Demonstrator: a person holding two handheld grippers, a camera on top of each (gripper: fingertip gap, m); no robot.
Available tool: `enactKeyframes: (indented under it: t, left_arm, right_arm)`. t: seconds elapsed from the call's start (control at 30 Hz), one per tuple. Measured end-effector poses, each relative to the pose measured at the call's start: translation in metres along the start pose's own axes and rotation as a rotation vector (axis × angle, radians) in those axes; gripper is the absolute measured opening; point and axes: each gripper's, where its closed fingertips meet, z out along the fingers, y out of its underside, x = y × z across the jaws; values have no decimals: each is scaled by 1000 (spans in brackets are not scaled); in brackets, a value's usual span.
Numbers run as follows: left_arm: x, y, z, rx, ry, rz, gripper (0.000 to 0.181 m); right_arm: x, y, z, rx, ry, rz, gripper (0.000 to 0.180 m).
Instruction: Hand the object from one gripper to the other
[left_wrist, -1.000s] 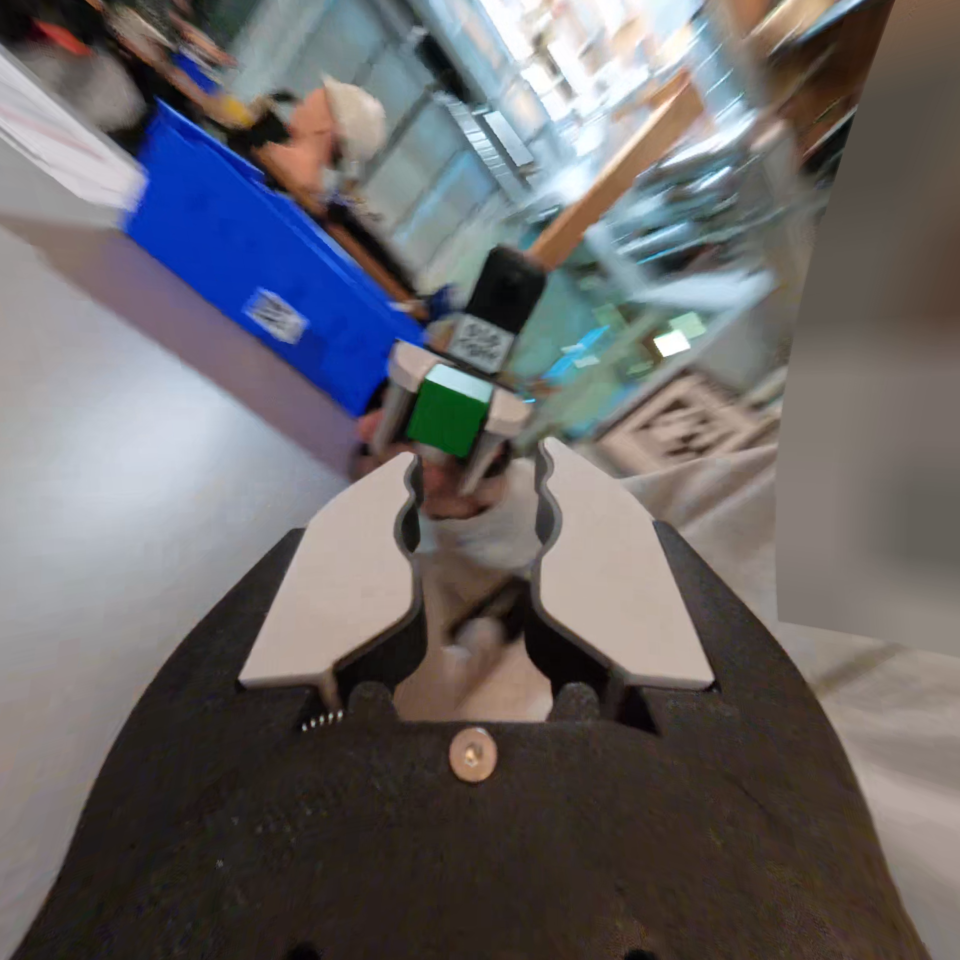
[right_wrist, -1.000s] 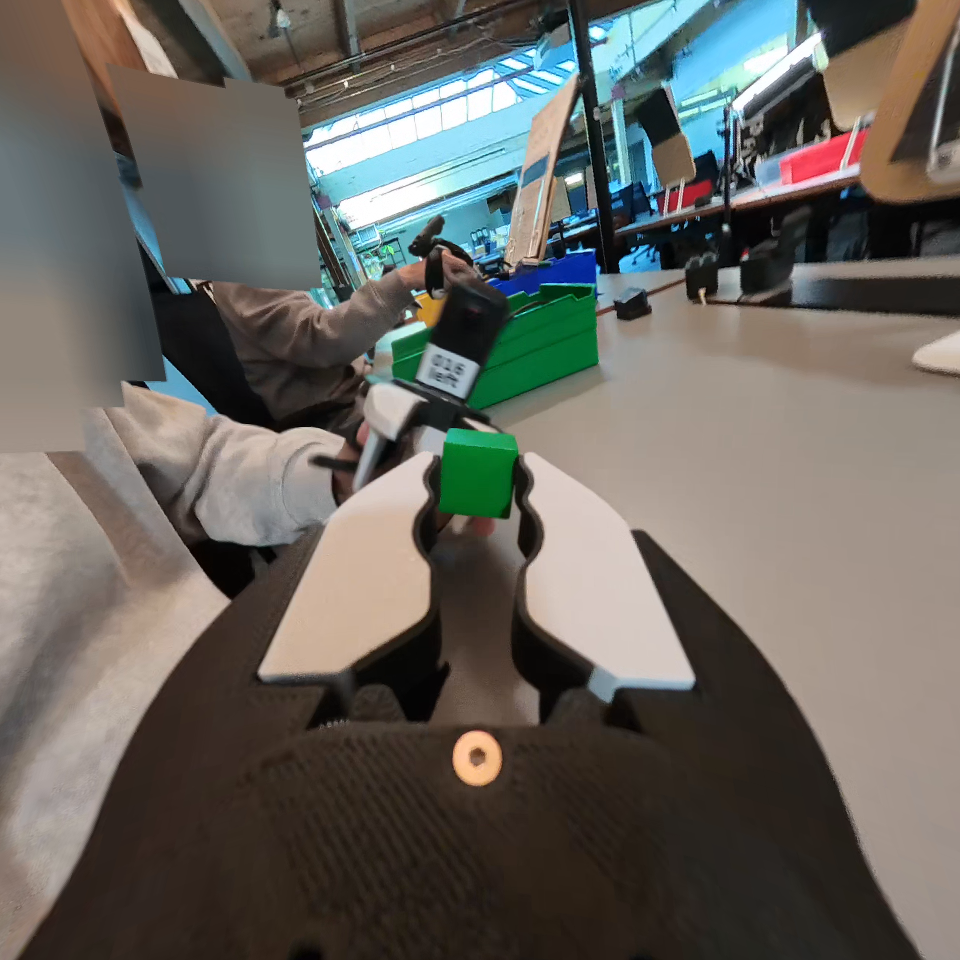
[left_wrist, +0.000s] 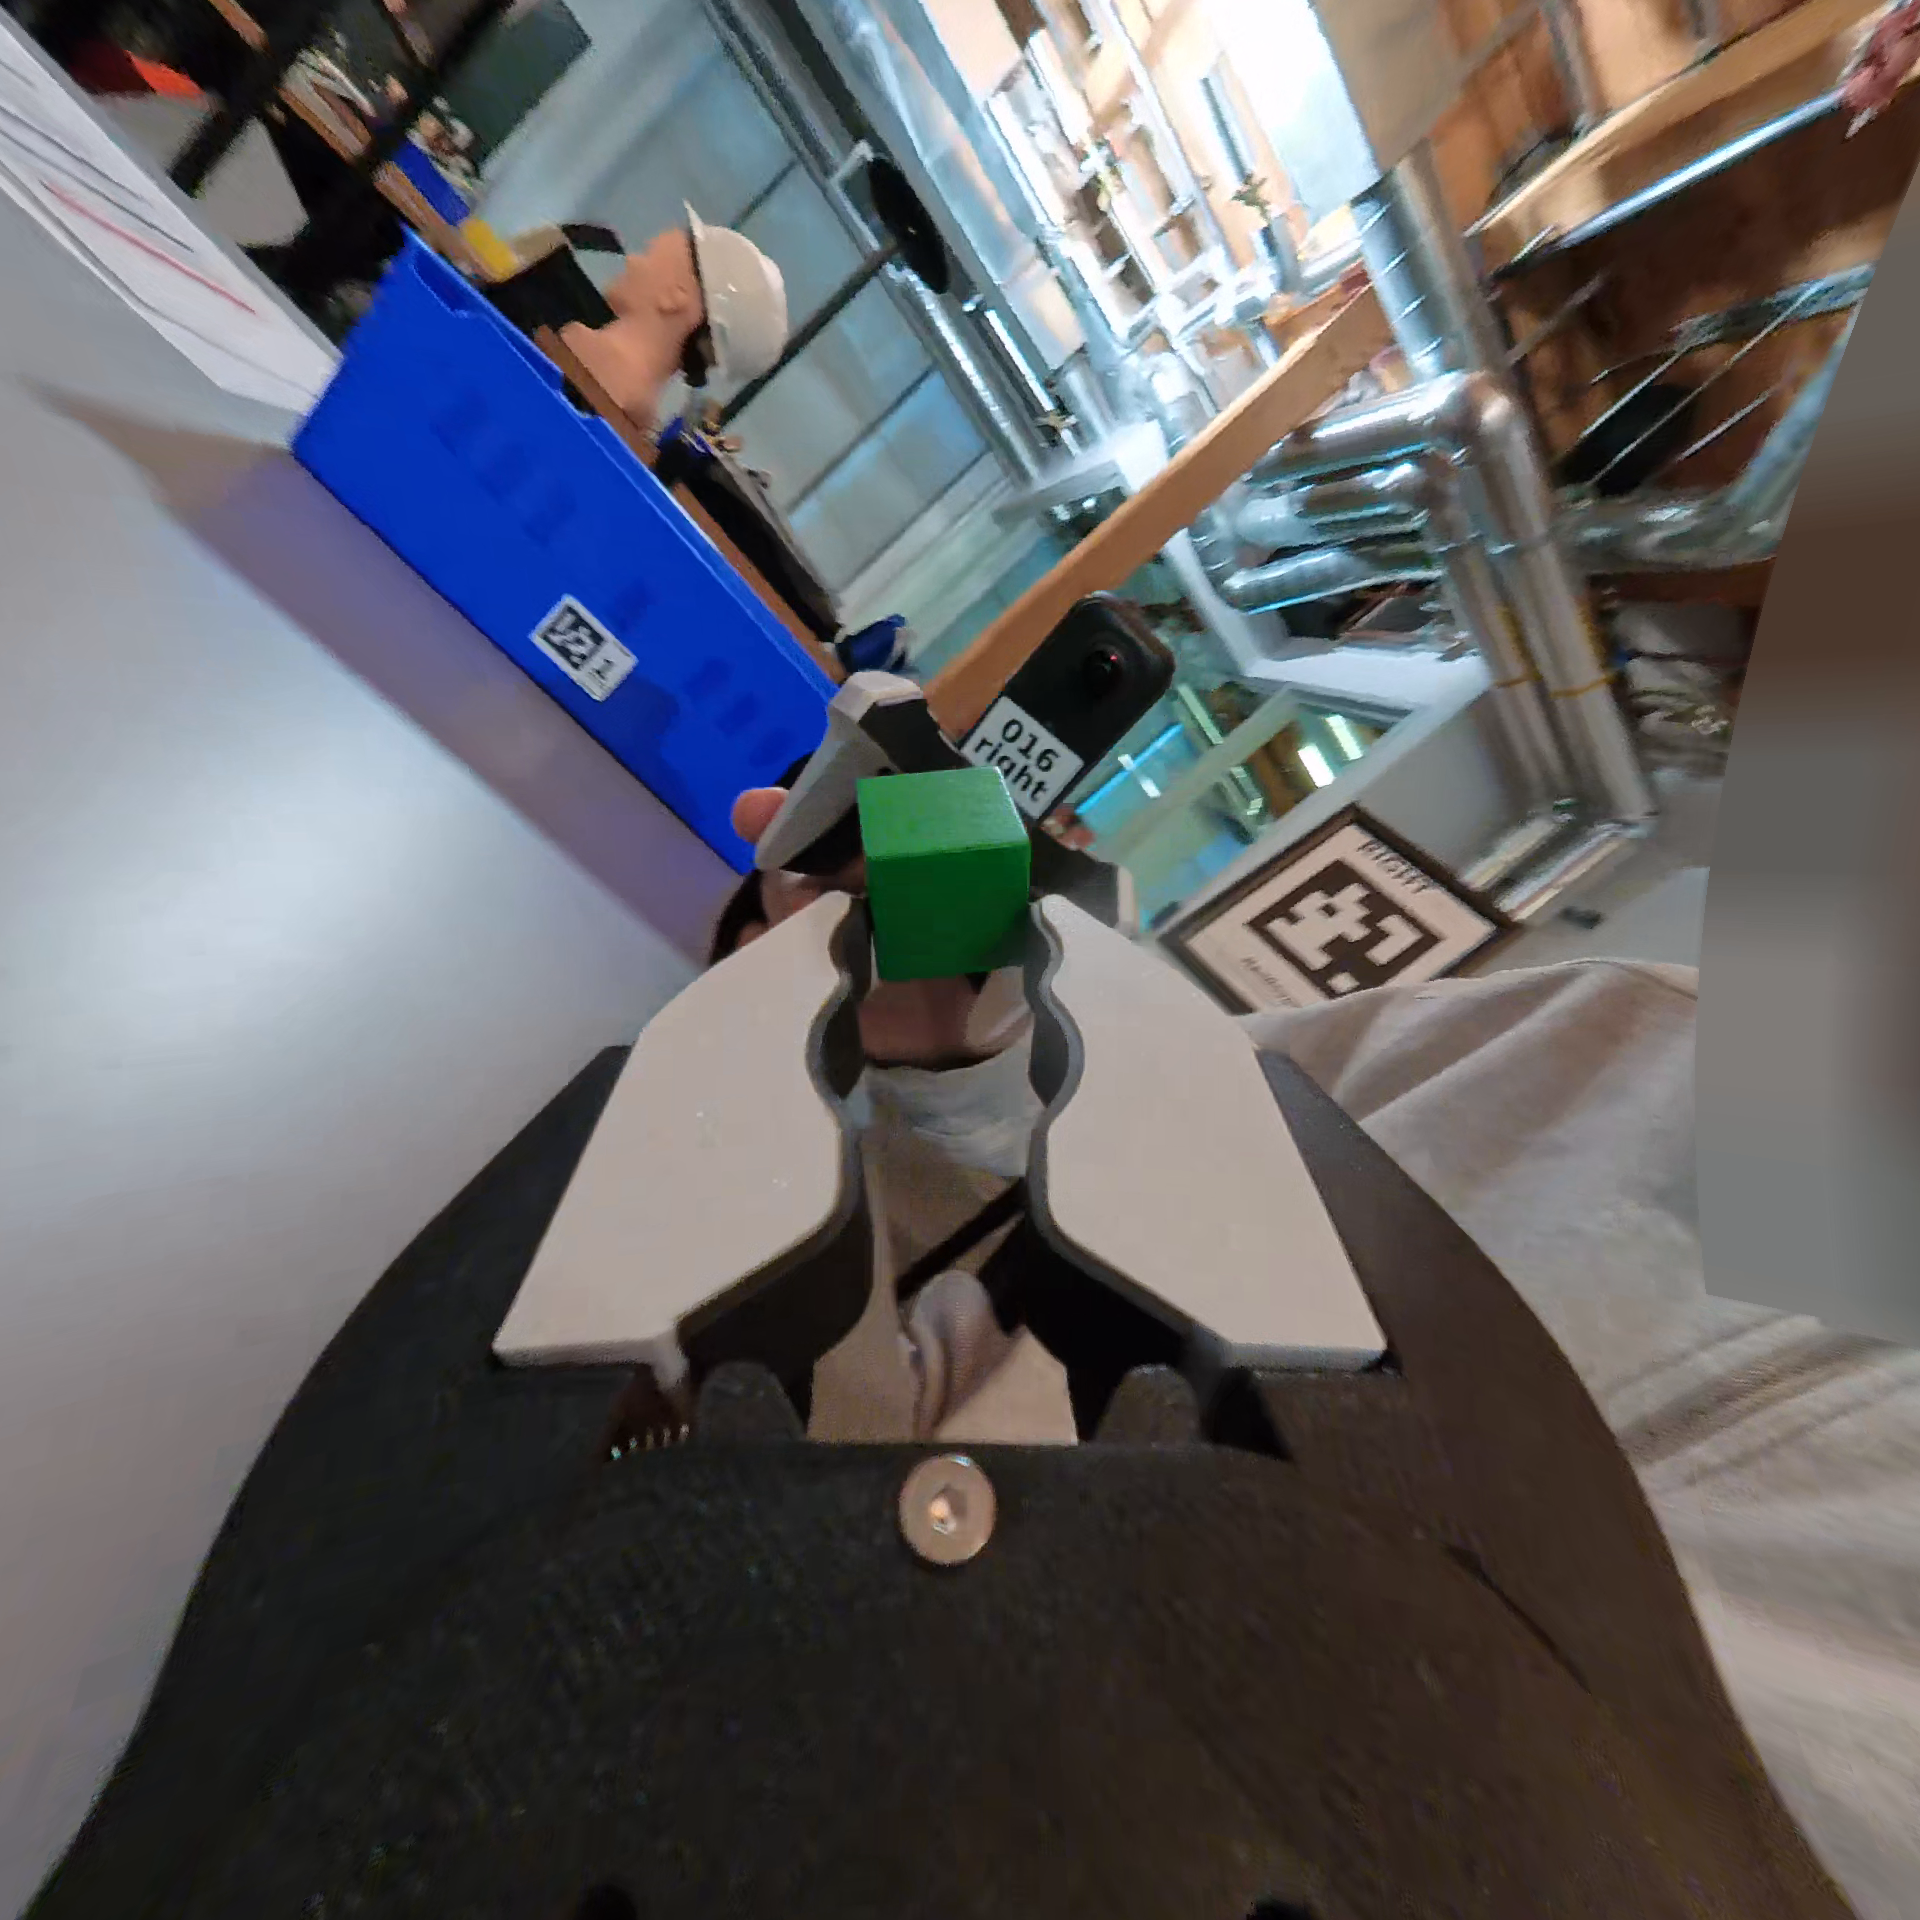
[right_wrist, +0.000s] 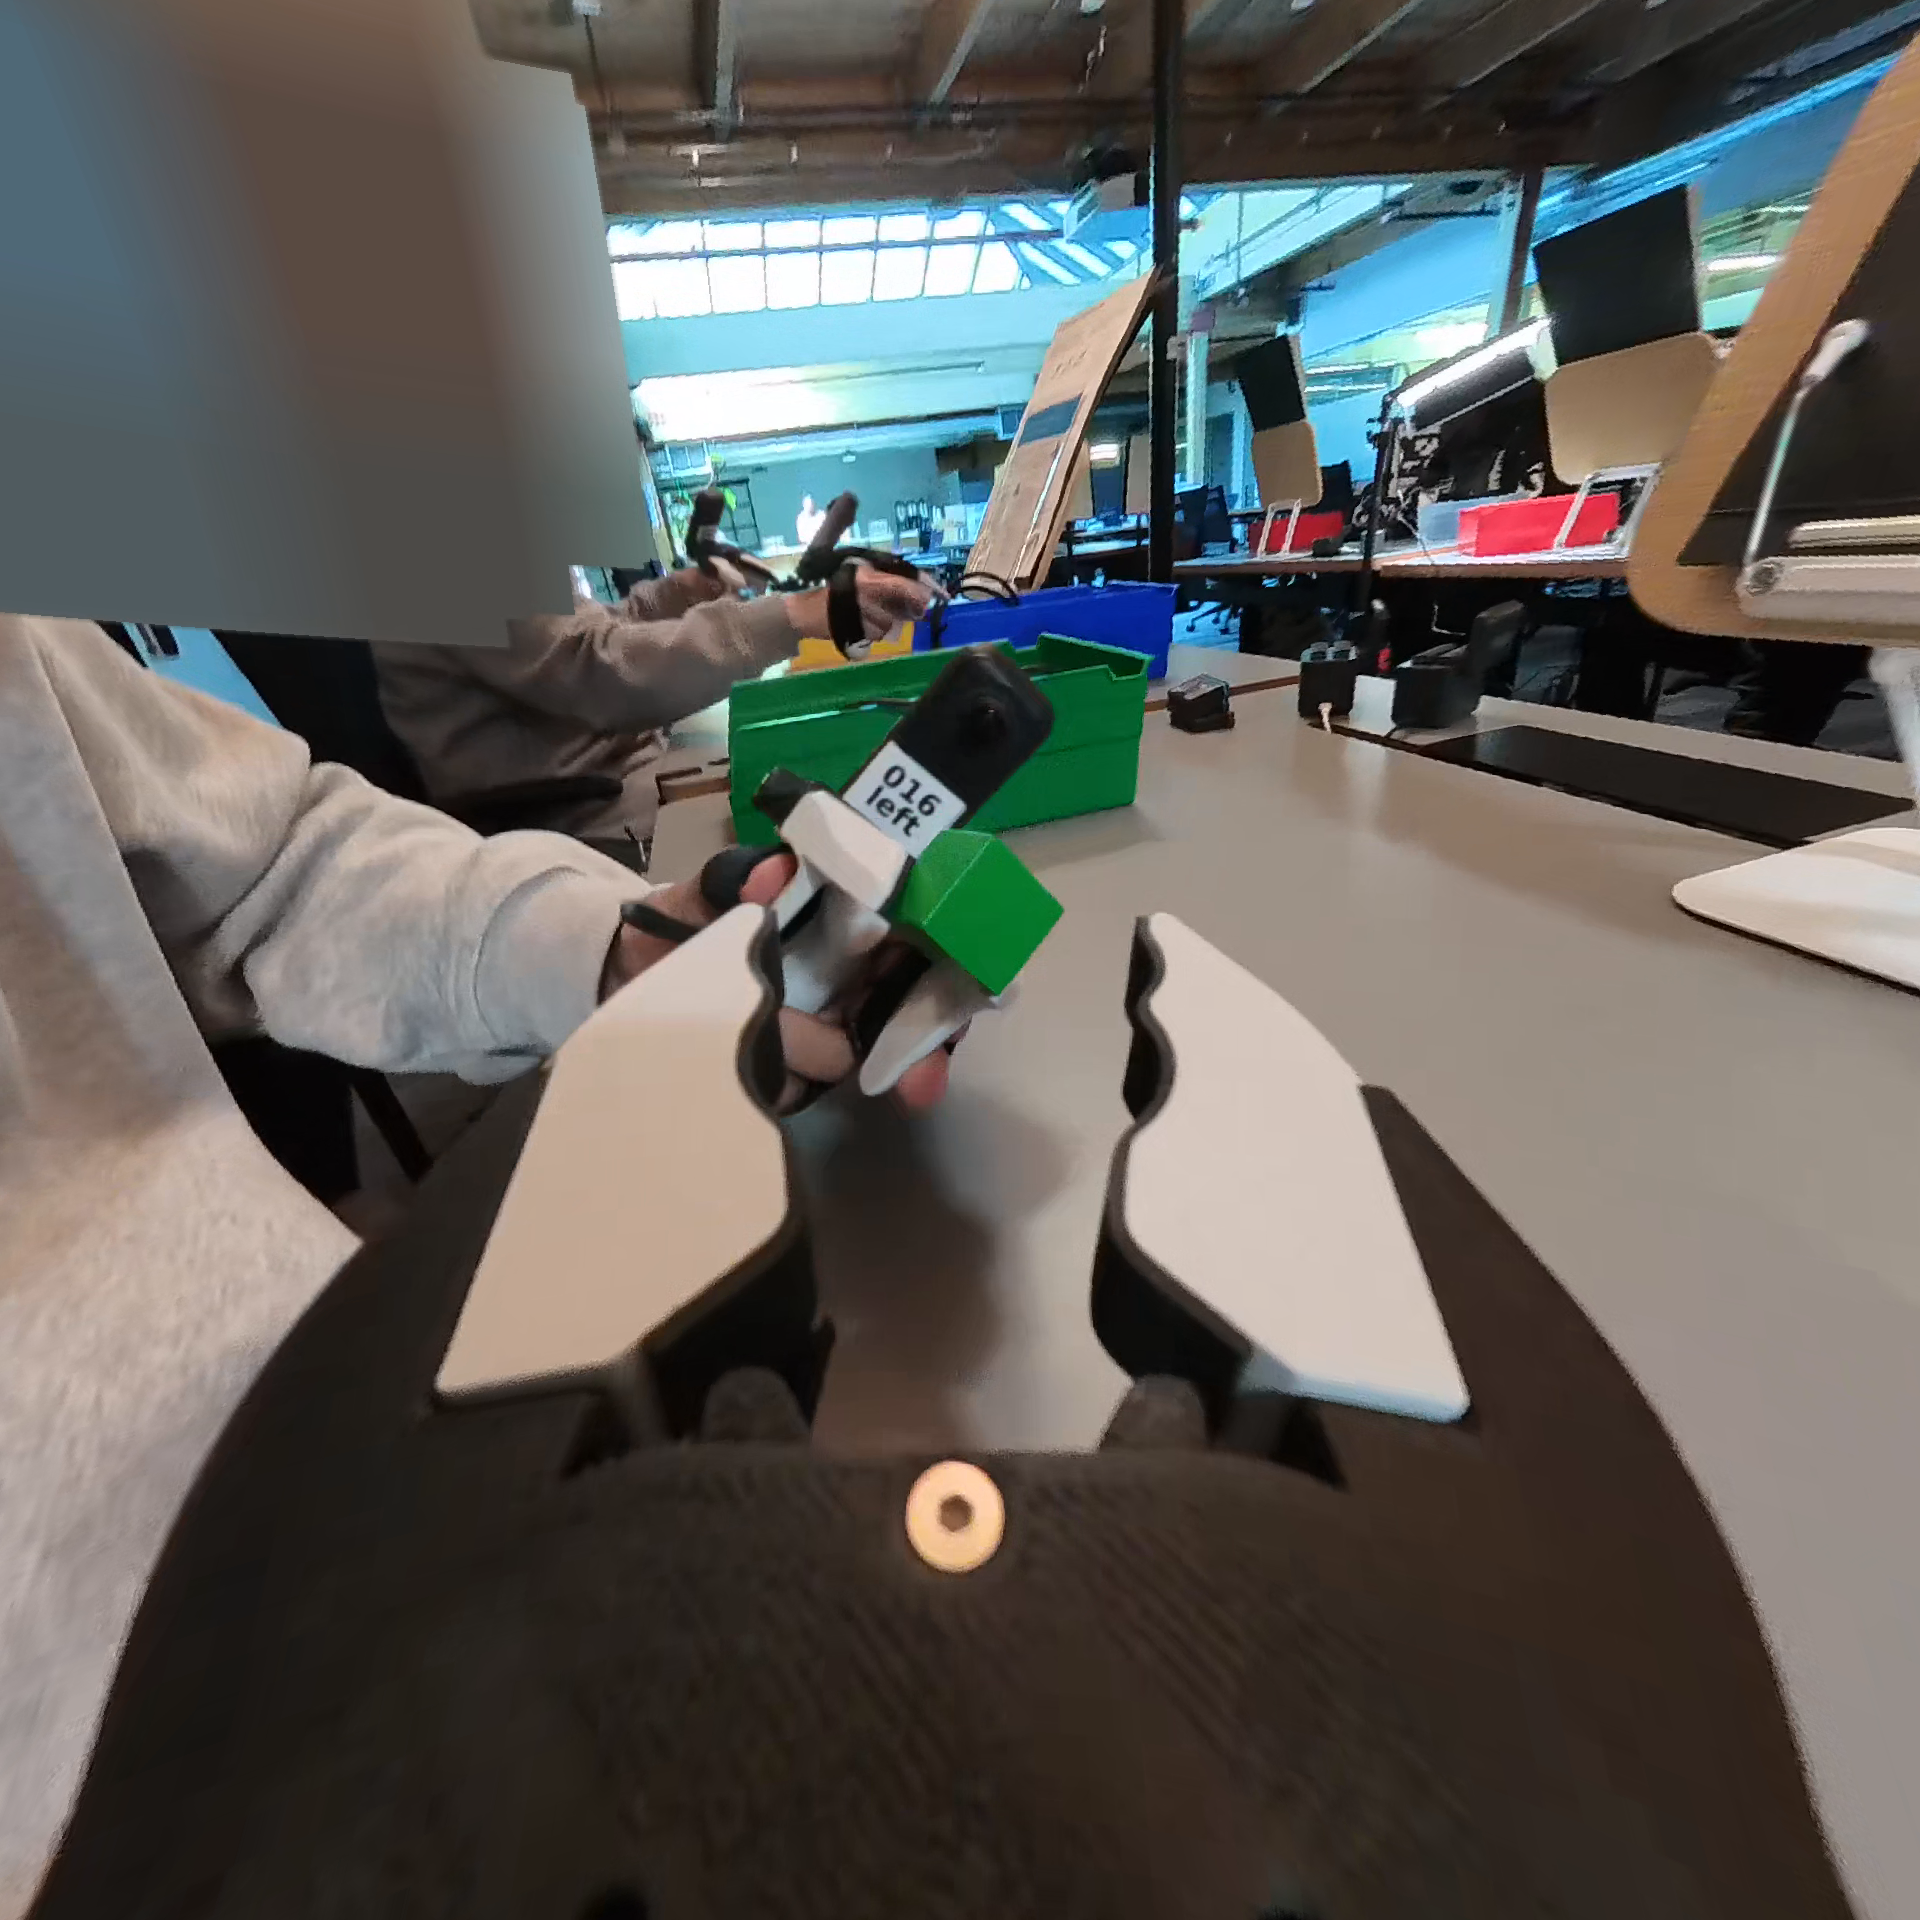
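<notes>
A green cube (left_wrist: 940, 883) sits between the fingertips of my left gripper (left_wrist: 940, 920), which is shut on it in mid-air above the grey table (right_wrist: 1455, 1039). My right gripper shows just behind the cube in the left wrist view, with one grey finger (left_wrist: 826, 790) beside the cube and apart from it. In the right wrist view my right gripper (right_wrist: 956, 925) is wide open and empty. There the left gripper (right_wrist: 935, 940) holds the cube (right_wrist: 982, 914) just beyond and between the right fingertips, without touching them.
A blue bin (left_wrist: 540, 540) stands on the table to the left. A green bin (right_wrist: 1081, 758) and a blue bin (right_wrist: 1049, 613) stand farther back. A white monitor base (right_wrist: 1818, 904) is at the right. Another person's arm (right_wrist: 675, 634) reaches over the far end. A marker board (left_wrist: 1340, 925) lies low. Only a small space, under 4 cm, lies between the two pairs of fingers.
The cube has passed from my right gripper to my left. The left gripper closed on it; the right gripper opened wide and drew back.
</notes>
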Motion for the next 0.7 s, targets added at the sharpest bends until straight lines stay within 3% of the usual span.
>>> enactKeyframes:
  t: [0.03,0.37,0.57,0.7]
  left_arm:
    - [-1,0,0,-7,-27,42,29]
    - [-14,14,3,-216,-339,660,29]
    - [-26,23,3,-304,-445,781,29]
    - [-39,18,-5,-356,-585,874,29]
  right_arm:
    - [1,-1,-1,8,1,16,65]
    - [-7,6,3,-25,-42,66,56]
    - [2,15,3,-138,87,104,43]
    - [1,29,7,-275,167,16,38]
